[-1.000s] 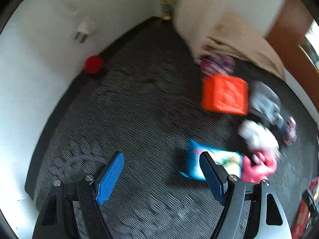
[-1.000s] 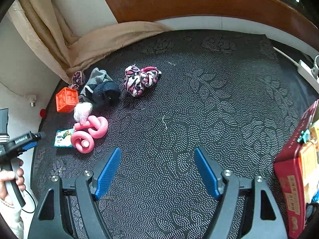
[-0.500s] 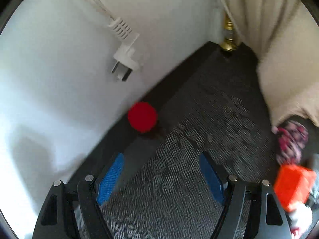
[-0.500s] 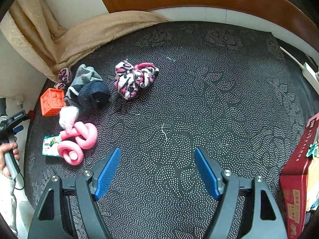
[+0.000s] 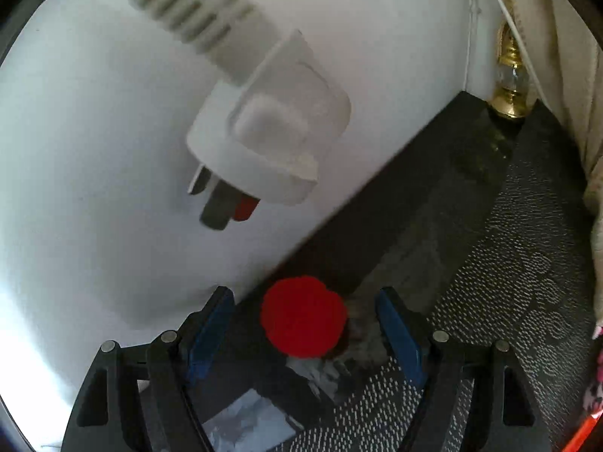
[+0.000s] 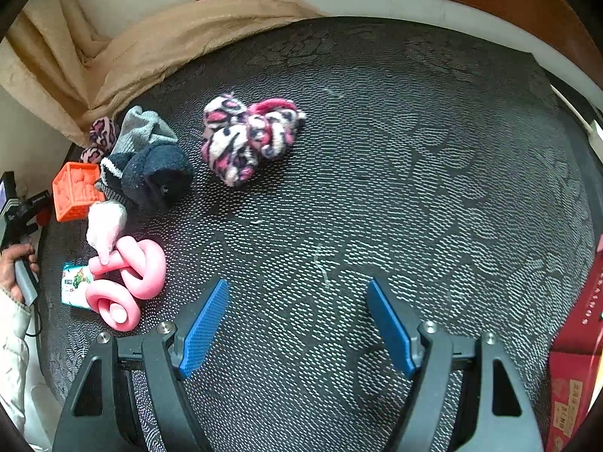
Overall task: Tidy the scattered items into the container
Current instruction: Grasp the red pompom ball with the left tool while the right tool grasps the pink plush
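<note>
Left wrist view: the left claw [image 5: 303,333] stands wide open around a red pompom [image 5: 303,316], which lies on the dark floor against the white wall [image 5: 75,150], touching neither pad. A white plug [image 5: 269,143] hangs above it.

Right wrist view: the right claw [image 6: 297,326] gapes open and empty over the patterned mat [image 6: 395,188]. Socks [image 6: 248,137], an orange cube [image 6: 75,190] and a pink coiled toy [image 6: 126,282] lie scattered at the left.
</note>
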### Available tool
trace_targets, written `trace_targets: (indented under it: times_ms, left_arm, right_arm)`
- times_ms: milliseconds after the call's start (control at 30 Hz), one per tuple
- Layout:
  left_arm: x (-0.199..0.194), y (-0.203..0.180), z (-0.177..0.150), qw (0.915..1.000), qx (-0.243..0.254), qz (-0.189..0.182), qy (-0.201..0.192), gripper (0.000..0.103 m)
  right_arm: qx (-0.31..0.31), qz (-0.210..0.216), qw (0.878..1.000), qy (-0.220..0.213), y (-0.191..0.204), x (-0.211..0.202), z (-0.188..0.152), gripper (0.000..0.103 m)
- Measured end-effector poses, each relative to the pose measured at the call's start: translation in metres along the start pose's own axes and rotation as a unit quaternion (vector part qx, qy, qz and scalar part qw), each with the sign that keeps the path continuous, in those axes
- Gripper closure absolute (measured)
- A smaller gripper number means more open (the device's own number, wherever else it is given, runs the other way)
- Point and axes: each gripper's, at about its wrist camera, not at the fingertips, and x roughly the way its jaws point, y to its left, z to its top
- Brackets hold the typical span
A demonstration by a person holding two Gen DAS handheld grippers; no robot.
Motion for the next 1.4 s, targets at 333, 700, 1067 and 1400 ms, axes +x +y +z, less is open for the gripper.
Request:
trace_targets:
  times_ms: [333, 700, 1067, 1400]
  left_arm:
    - [0.001, -0.008, -0.004, 0.9997, 0.004, -0.008, -0.021, 0.045]
    - [-0.014, -0.022, -0.017, 0.9994, 0.019, -0.016, -0.023, 0.065]
    - [-0.08, -0.021, -0.044, 0.9884, 0.013, -0.151, -0.014, 0.065]
    - [-0.137, -0.035, -0.083, 0.9726, 0.055, -0.223, 0.032, 0.065]
  right_arm:
    - [-0.01, 0.003, 1.0, -0.001, 0.008, 0.003, 0.004, 0.024]
    - [-0.01, 0.006, 1.0, -0.018, 0.012, -0.009, 0.006, 0.024]
    - [-0.004, 0.012, 0.999, -0.038, 0.016, -0.017, 0.019, 0.024]
    - [0.006, 0.023, 0.998, -0.051, 0.014, -0.013, 0.039, 0.024]
